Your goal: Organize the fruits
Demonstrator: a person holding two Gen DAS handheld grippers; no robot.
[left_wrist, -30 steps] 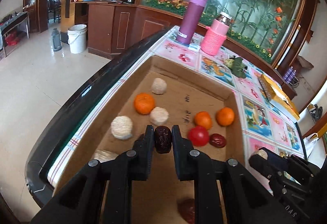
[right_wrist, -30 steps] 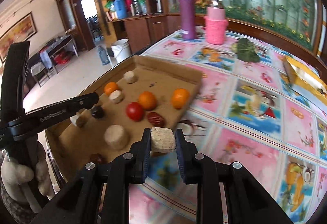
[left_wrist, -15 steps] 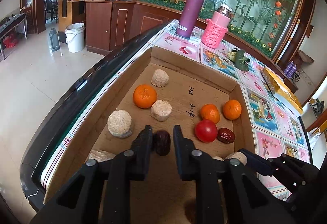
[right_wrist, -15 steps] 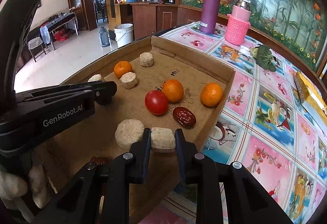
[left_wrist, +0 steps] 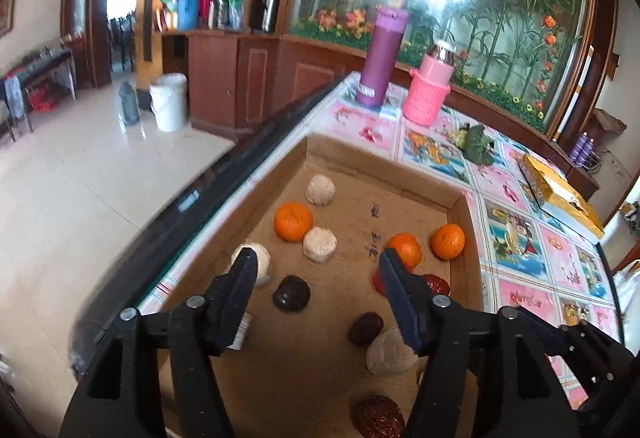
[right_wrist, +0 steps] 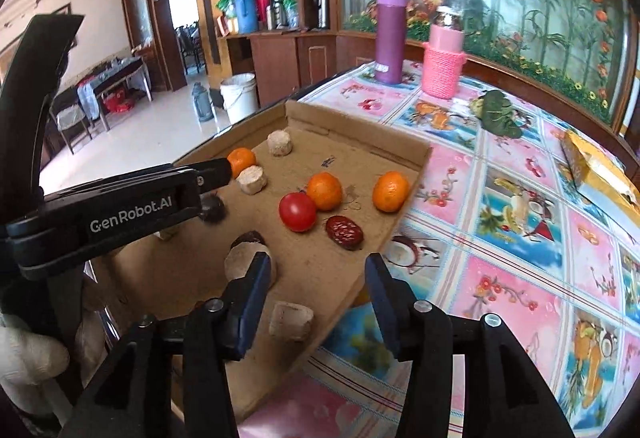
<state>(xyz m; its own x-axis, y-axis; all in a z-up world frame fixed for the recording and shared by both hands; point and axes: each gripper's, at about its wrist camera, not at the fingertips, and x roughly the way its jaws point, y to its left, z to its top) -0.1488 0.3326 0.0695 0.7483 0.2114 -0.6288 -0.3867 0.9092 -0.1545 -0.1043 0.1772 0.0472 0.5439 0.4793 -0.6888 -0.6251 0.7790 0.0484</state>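
A shallow cardboard tray [left_wrist: 384,164] is set on the worktop [right_wrist: 520,238], which is covered with a pink picture-printed cloth, and it serves as the landmark here. Inside the tray the fruits are scattered: three oranges, one at the far left [left_wrist: 293,221] and two near the right wall [left_wrist: 448,241], a red tomato [right_wrist: 297,211] just beside the middle orange [right_wrist: 325,191], and a red date [right_wrist: 344,232] close in front of the tomato. Several pale puffed cakes lie among them.

The left hand-held gripper [left_wrist: 316,292] is held over the tray with its jaws apart; they have just been opening, and nothing is pressed between them. A dark date [left_wrist: 291,294] lies on the tray floor in the gap, free of both fingers. Another dark date [left_wrist: 365,328] and a pale cake [left_wrist: 390,352] lie by the right finger, which partly hides the tomato.

The right hand-held gripper [right_wrist: 316,300] is held over the tray's near right edge, its jaws likewise apart and just opened. A cut pale cake [right_wrist: 291,320] rests on the tray floor between them, untouched. A round pale cake [right_wrist: 242,262] is partly covered by the left finger.

Beyond the tray, a purple flask [right_wrist: 391,34] and a pink-sleeved bottle [right_wrist: 443,58] stand on the worktop, with a green leafy bundle [right_wrist: 498,112] and a yellow box [left_wrist: 560,198] further right.
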